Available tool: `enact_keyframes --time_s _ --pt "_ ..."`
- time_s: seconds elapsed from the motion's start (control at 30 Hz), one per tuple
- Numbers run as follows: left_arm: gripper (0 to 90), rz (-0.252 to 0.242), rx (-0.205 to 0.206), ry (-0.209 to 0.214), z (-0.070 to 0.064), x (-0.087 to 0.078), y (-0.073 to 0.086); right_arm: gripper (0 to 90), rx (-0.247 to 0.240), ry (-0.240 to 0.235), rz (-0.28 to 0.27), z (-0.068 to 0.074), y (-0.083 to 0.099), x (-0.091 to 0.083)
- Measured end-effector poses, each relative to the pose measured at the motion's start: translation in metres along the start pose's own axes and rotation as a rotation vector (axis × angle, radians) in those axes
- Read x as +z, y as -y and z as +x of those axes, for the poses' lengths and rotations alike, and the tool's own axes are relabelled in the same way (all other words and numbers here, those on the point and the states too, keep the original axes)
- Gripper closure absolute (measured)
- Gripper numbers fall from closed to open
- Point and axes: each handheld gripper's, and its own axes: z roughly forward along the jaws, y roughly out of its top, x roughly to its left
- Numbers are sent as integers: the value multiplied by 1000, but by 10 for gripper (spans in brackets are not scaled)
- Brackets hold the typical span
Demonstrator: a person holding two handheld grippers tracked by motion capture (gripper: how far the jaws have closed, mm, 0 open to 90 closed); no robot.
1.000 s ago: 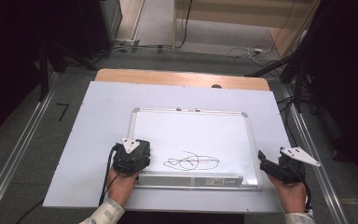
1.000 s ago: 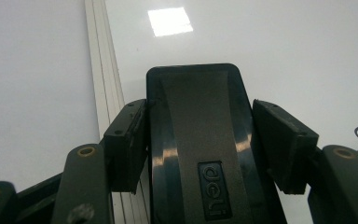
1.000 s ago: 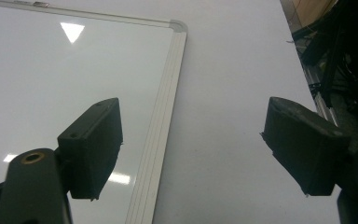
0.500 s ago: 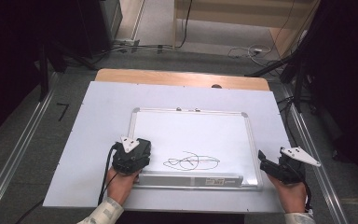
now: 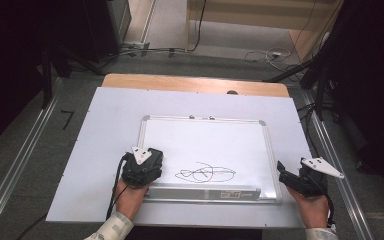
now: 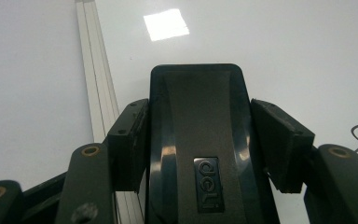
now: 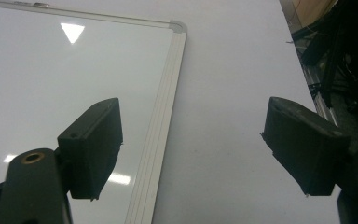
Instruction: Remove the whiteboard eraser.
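L hand-held gripper (image 5: pixel 141 169) clamped on eraser (image 6: pixel 200 154) at whiteboard (image 5: pixel 215 142) near-left corner | scribble (image 5: pixel 205 173) just right | R hand-held gripper (image 7: pixel 191 149) wide open, empty, off right frame | tip: keep eraser flat w/ even pressure, sweep right; R could pin frame

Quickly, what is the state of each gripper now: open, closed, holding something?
Left gripper: closed on the black plastic whiteboard eraser, over the white whiteboard.
Right gripper: open, holding nothing.
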Motion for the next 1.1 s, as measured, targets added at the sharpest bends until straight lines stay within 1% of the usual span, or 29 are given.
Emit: enact_keyframes --time_s 0.33,0.4,0.43,0.53,0.7,0.83,0.9,1.03,1.1 --pt "394 16 1 -25 -3 3 0 183 -2 2 4 1 0 1" --pt "388 20 -3 -24 -3 4 0 182 -1 2 4 1 0 1" --pt "388 20 -13 -20 -3 4 0 182 -1 2 4 1 0 1" --pt "393 18 -17 -20 -3 5 0 182 -2 2 4 1 0 0" --pt "400 27 -17 -10 -1 4 -2 183 -4 1 1 1 0 0" --pt "401 27 -16 -10 1 4 -3 183 -1 -1 -1 0 0 0" --pt "401 14 -17 -17 0 3 -3 183 0 -1 -1 0 0 0" --pt "400 -32 1 -16 -2 -6 -10 183 -1 -2 -2 0 0 0" --pt "400 -37 -5 -11 -2 -7 -11 182 -3 -2 -1 0 0 0"
